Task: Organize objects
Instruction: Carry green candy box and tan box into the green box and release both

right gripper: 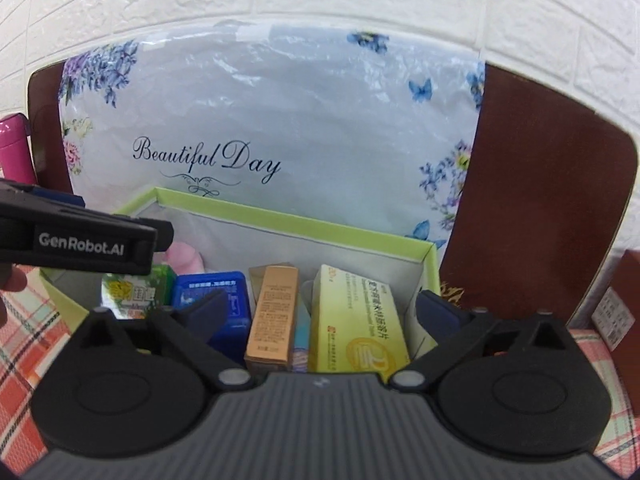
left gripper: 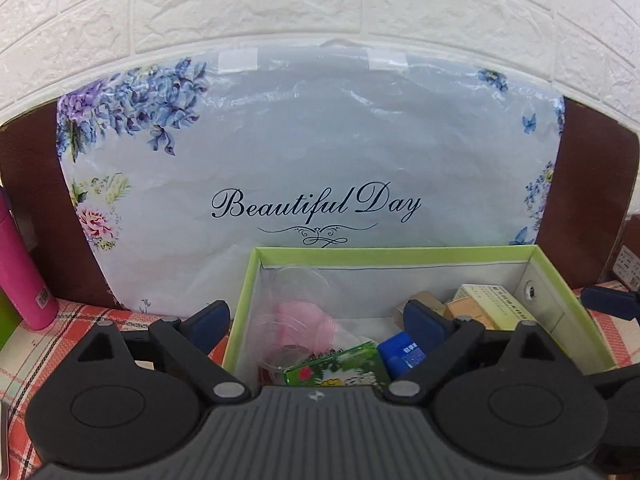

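Observation:
A green-rimmed box (left gripper: pixel 392 254) stands on the plaid cloth and holds a clear plastic cup (left gripper: pixel 298 284), a pink item (left gripper: pixel 298 322), a green packet (left gripper: pixel 340 366), a blue box (left gripper: pixel 400 352) and a pale yellow carton (left gripper: pixel 494 304). My left gripper (left gripper: pixel 318 320) is open over the box's left part, its left finger outside the wall. In the right wrist view the box (right gripper: pixel 304 222) shows a tan carton (right gripper: pixel 272 312), a yellow carton (right gripper: pixel 356 320) and the blue box (right gripper: pixel 208 286). My right gripper (right gripper: pixel 324 312) is open, with both cartons between its fingers but not pressed. The left gripper (right gripper: pixel 80 236) shows at the left.
A floral plastic bag (left gripper: pixel 312 168) reading "Beautiful Day" leans on a brown board (right gripper: pixel 540 200) behind the box. A pink bottle (left gripper: pixel 24 272) stands at the left. A brown labelled box (right gripper: pixel 624 312) sits at the right. A white brick wall (left gripper: pixel 320 8) closes the back.

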